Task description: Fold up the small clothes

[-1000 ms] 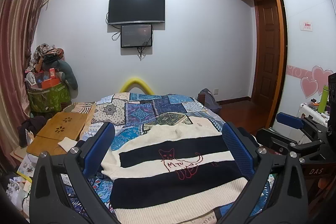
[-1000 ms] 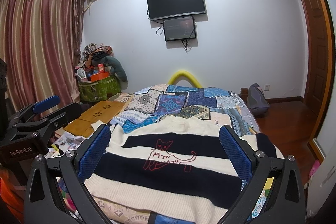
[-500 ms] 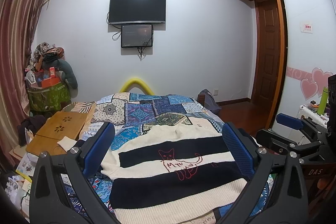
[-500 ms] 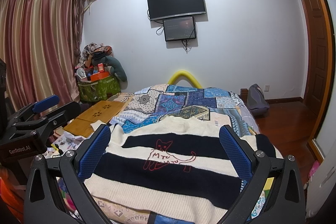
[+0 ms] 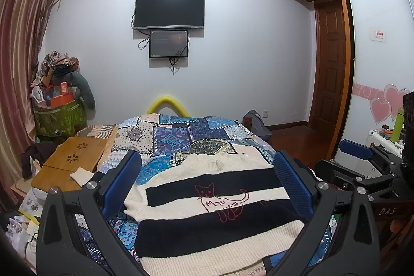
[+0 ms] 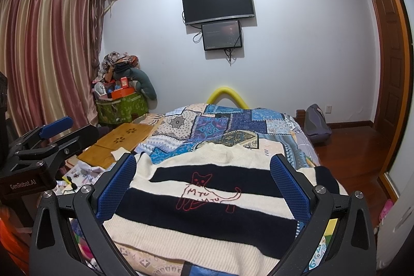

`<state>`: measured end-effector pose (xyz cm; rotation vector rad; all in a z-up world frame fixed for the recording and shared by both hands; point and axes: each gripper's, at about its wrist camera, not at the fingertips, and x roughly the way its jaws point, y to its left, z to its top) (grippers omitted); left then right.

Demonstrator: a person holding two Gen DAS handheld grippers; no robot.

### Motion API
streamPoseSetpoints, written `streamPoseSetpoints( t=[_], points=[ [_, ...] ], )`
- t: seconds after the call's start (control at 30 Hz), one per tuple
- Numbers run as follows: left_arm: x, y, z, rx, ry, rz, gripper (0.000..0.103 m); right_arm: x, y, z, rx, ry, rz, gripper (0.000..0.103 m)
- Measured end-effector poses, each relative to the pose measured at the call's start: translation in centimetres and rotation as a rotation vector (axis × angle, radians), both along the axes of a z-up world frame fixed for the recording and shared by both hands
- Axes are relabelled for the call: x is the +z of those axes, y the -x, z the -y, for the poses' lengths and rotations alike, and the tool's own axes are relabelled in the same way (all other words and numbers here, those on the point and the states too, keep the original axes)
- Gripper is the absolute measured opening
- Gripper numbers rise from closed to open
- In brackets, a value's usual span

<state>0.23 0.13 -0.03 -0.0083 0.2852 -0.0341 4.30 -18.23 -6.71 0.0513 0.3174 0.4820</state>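
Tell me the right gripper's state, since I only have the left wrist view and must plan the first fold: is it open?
Observer: Yes. The right gripper is open with nothing between its fingers; the striped sweater lies flat beyond them.
Operator: And the sweater's right side?
Observer: What looks like its dark sleeve lies at the right edge of the bed.
Operator: Anything on the floor there?
Observer: A pink object, too blurred to identify.

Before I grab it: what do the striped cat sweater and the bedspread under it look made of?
Cream-and-navy striped sweater: apparently thick, matte knit; ribbing shows along the hem, and the red cat outline looks stitched. Blue patchwork-patterned bedspread: smooth, thin fabric, likely printed cotton.
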Motion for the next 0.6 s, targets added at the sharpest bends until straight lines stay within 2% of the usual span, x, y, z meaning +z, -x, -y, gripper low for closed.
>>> streamPoseSetpoints(
  t=[0.4, 0.6],
  points=[
    [-0.6, -1.4, -1.2, 0.003, 0.036, -0.024, 0.103, -0.1, -0.9, -0.8, 0.02, 0.012, -0.018, 0.103],
    [-2.5, -4.8, -3.9, 0.034, 0.07, -0.115, 0.103, -1.2, -3.1, -1.6, 0.043, 0.014, -0.061, 0.103]
  ],
)
